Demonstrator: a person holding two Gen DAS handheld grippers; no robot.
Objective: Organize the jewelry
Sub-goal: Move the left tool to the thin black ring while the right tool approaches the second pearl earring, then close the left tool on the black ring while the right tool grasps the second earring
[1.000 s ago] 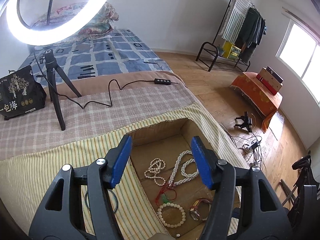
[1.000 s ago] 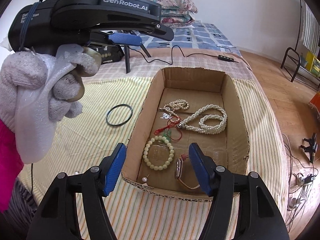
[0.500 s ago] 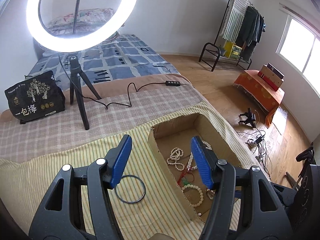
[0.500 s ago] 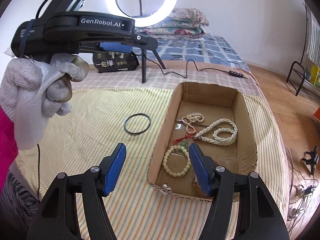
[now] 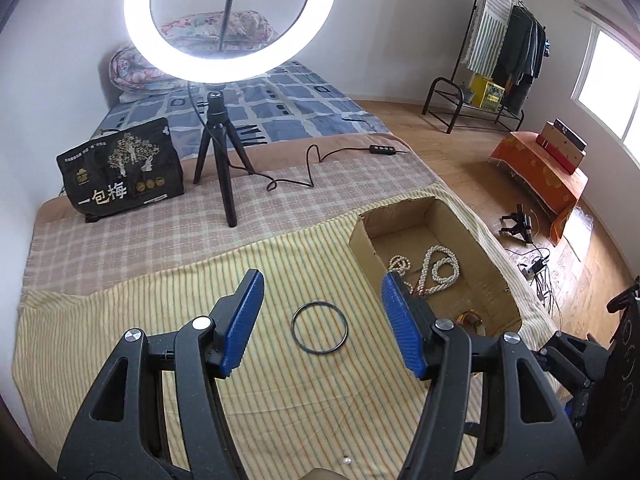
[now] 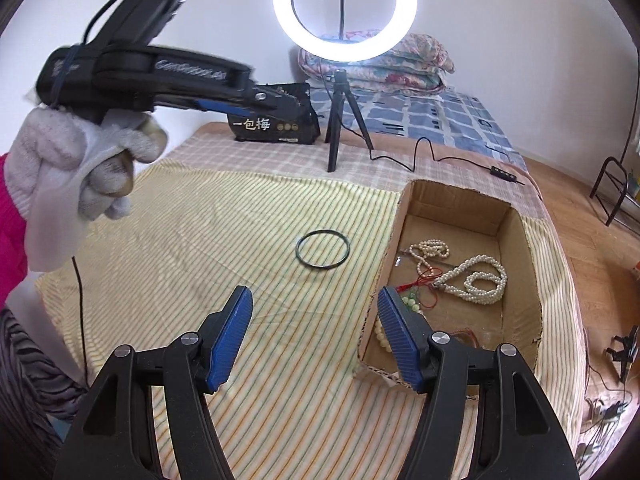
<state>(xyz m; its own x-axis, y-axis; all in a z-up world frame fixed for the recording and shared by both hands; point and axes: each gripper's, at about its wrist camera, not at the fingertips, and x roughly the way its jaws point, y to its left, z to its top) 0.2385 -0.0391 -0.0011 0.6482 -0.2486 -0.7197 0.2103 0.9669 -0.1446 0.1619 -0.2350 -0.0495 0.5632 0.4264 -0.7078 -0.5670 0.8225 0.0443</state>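
Left gripper spread wide and holding nothing, poised over the yellow striped cloth on the bed, framing a dark bangle lying flat there. Right gripper likewise agape and bare, nearer the cardboard box. Beside the bangle, within that box: pearl necklace, smaller bead strand, red cord. Farther back, ring light on a tripod and black bag.

A lit ring light stands beside a black bag
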